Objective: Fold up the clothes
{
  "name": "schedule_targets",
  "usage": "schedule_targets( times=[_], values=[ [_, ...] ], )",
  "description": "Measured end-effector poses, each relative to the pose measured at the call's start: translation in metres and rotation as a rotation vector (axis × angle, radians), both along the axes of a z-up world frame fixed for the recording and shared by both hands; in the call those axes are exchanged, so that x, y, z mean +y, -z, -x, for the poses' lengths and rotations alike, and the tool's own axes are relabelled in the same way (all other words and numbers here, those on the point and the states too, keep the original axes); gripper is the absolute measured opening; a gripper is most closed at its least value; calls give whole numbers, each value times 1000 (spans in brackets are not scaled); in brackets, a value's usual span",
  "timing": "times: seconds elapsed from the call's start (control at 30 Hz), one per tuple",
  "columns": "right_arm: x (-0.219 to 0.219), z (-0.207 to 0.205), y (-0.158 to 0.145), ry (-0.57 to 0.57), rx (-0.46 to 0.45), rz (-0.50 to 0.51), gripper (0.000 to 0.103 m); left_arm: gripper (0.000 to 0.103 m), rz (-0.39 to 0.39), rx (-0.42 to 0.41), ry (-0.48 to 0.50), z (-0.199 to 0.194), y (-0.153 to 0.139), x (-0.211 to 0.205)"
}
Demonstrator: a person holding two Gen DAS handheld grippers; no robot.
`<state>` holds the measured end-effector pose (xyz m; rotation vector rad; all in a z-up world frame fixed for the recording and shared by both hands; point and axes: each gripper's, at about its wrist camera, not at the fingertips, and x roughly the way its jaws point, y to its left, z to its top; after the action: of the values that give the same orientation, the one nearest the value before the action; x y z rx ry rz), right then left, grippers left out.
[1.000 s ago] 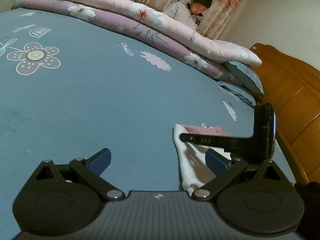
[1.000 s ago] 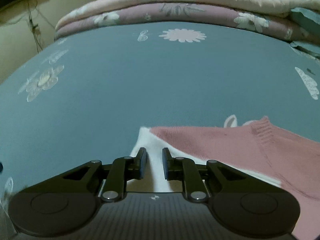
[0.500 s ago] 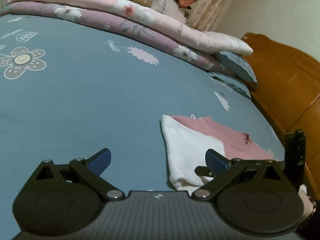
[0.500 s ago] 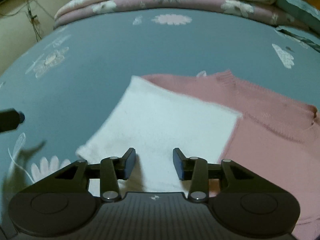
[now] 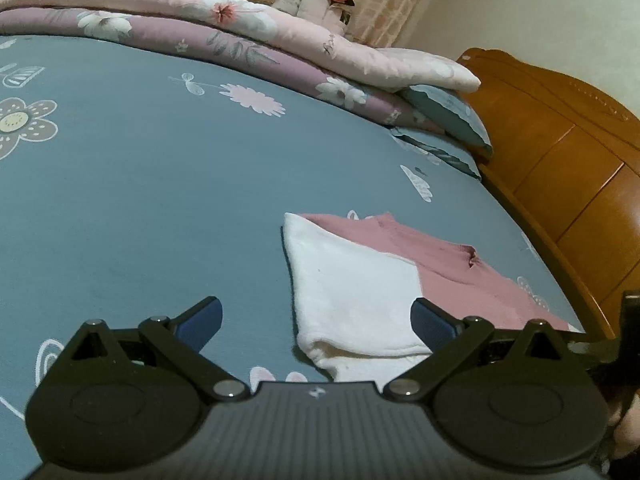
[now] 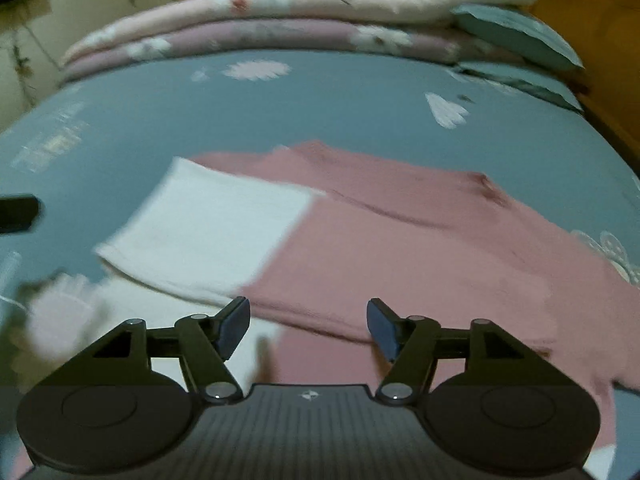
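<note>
Left wrist view showed a wide grey-blue bedsheet printed with pale flowers [image 5: 160, 184] filling most of the frame, with rolled pink and mauve floral quilts [image 5: 224, 36] stacked along its far edge at 12 o'clock and an orange-brown wooden headboard [image 5: 560, 152] at 2 o'clock. A person in a pale padded jacket [image 5: 320, 0] stood behind the quilts. The pink and white knitted garment [image 5: 360, 280] lay flat on the sheet toward 4 o'clock — its white panel folded over the pink body, a doubled white edge nearest the camera. The left gripper [image 5: 316, 320] hung over that edge with its blue-padded jaws spread wide and nothing between them.

In the blurred right wrist view the same garment [image 6: 400, 240] spread from 9 to 3 o'clock. The right gripper [image 6: 308, 328] had just been opening — its jaws stood well apart above the pink cloth, gripping nothing.
</note>
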<state>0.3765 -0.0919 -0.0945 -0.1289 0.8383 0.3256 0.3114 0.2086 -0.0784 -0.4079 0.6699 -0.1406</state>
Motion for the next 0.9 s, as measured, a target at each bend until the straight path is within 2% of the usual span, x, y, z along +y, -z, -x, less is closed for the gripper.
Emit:
schedule_targets(
  times=[0.13,0.17,0.2,0.23,0.27,0.37,0.57,0.67,0.77,0.9],
  values=[
    [-12,-4,17,19,18,-30,72,100,-16,9,11,-2,3,-6],
    [-14,-4,20,16,18,-44,79,100,-21,11,10,-3,3,-7],
    [-16,-3,24,13,19,-60,92,100,-25,10,10,-3,4,-8],
    [-17,-3,27,16,31,-86,100,100,-28,9,12,-3,4,-10],
    [-20,-2,32,31,41,-108,103,100,-28,10,15,-3,4,-11],
    [-20,4,37,39,27,-121,103,100,-31,12,21,-3,5,-13],
    [-5,11,43,-7,-3,-19,103,100,-33,18,27,-3,5,-18],
    [-6,12,39,-13,4,-11,103,100,-34,11,42,-2,4,-22],
    [-14,10,26,-23,68,-49,103,100,-34,0,56,0,1,-26],
    [-35,21,17,13,64,-131,103,100,-37,-4,63,0,0,-30]
  ],
)
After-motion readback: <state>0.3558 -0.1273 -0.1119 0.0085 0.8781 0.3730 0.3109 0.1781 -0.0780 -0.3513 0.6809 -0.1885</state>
